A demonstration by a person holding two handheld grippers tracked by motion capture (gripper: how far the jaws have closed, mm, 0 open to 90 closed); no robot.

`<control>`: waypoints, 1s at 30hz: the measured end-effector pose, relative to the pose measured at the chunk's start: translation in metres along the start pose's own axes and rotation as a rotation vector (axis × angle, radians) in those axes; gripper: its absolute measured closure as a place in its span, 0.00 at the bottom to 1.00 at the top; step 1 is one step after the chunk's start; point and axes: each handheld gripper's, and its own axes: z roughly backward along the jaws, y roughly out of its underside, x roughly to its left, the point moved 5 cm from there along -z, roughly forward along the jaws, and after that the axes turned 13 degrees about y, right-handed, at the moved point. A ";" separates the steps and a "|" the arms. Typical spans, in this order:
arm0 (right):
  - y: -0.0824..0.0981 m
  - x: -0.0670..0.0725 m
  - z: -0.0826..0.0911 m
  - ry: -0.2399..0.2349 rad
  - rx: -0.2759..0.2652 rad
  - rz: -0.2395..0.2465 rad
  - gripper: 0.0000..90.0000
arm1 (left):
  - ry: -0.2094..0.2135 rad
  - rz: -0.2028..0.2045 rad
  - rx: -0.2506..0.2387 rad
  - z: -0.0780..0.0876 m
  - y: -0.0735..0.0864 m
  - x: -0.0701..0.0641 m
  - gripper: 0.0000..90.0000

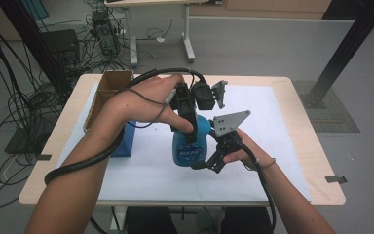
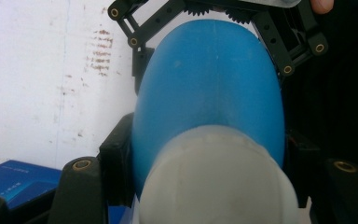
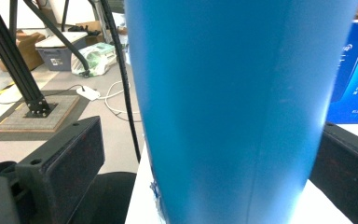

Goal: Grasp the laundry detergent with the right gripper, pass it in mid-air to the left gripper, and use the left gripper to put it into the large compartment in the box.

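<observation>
The blue bottle (image 1: 190,144) stands mid-table on the white mat (image 1: 272,146), its neck clenched by the left gripper (image 1: 187,124) while the right gripper (image 1: 209,158) straddles its body, jaws released; a handover seems underway, and next the left must hold steady.

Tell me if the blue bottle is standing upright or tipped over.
Upright: the blue bottle stands on the table, white cap on top, the left hand-held gripper clamped near its neck.
</observation>
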 end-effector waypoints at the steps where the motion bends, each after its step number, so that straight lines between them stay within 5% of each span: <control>1: 0.000 0.000 0.000 0.000 -0.002 -0.002 0.03 | -0.001 -0.001 -0.002 0.000 0.000 0.000 0.41; 20: 0.012 -0.006 0.020 0.030 0.008 -0.012 0.03 | -0.005 0.010 0.003 0.001 0.005 0.002 0.41; 30: 0.027 -0.016 0.046 0.094 0.025 -0.048 0.04 | 0.003 0.021 0.001 0.002 0.011 0.002 0.41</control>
